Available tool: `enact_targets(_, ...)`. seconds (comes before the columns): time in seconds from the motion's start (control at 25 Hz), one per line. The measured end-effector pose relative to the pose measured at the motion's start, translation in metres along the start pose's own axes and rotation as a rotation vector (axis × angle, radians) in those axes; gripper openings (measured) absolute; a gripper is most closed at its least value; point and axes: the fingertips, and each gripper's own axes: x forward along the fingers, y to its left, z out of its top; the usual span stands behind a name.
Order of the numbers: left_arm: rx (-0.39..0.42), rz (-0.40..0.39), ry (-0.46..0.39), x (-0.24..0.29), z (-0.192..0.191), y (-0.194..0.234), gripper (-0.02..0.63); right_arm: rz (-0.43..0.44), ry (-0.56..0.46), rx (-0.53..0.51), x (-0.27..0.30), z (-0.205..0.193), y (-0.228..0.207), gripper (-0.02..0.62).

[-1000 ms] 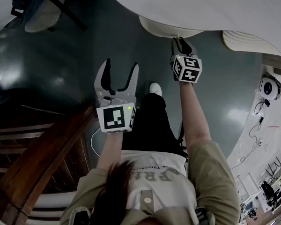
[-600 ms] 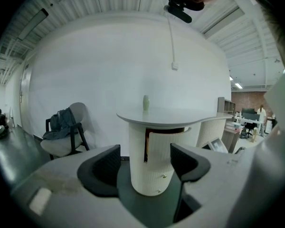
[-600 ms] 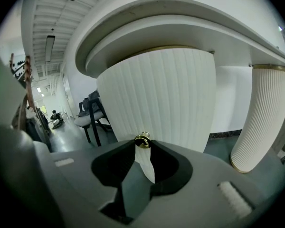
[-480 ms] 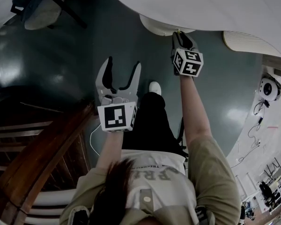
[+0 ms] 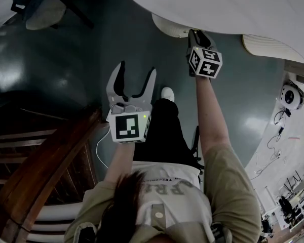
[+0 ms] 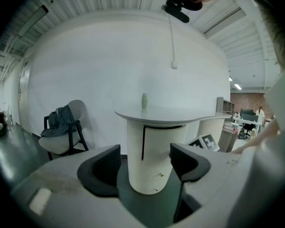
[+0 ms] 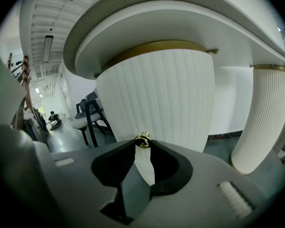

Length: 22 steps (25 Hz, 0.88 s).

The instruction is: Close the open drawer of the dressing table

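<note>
Brass knob (image 7: 142, 140) of the ribbed white drawer (image 7: 156, 94) sits clamped in the right claw (image 7: 142, 149); the left claw (image 6: 145, 163) gapes empty. The closing push seems in hand, needing a straight shove inward.

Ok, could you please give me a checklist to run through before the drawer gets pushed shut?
1. Right gripper on the brass knob: ok, jaws closed on it.
2. Left gripper out of the way: ok, jaws open, empty, short of the table.
3. How far the drawer front stands out: cannot tell.
4. Nothing caught behind the drawer: cannot tell, its inside is hidden.
5. Vase steady on the tabletop: ok, upright.
</note>
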Motion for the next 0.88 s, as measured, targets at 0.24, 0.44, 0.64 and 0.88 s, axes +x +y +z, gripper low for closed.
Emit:
enact_targets(0.24, 0.009, -0.005, 0.002, 0.003, -0.003, 0.002, 0.334, -0.009, -0.006, 0.001, 0.008, 0.005, -0.003, 0.104)
enact_targets(0.44, 0.019, -0.006, 0.002, 0.004, -0.006, 0.007, 0.334, -0.021, -0.015, 0.003, 0.013, 0.01, -0.004, 0.104)
enact_targets(0.64, 0.034, -0.004, 0.006, 0.005, -0.01, 0.009, 0.334, -0.023, -0.023, 0.003, 0.015, 0.012, -0.006, 0.104)
enact_targets(0.88, 0.018, 0.0, 0.007, 0.006, -0.01, 0.007, 0.334, -0.018, -0.03, 0.004, 0.016, 0.014, -0.006, 0.106)
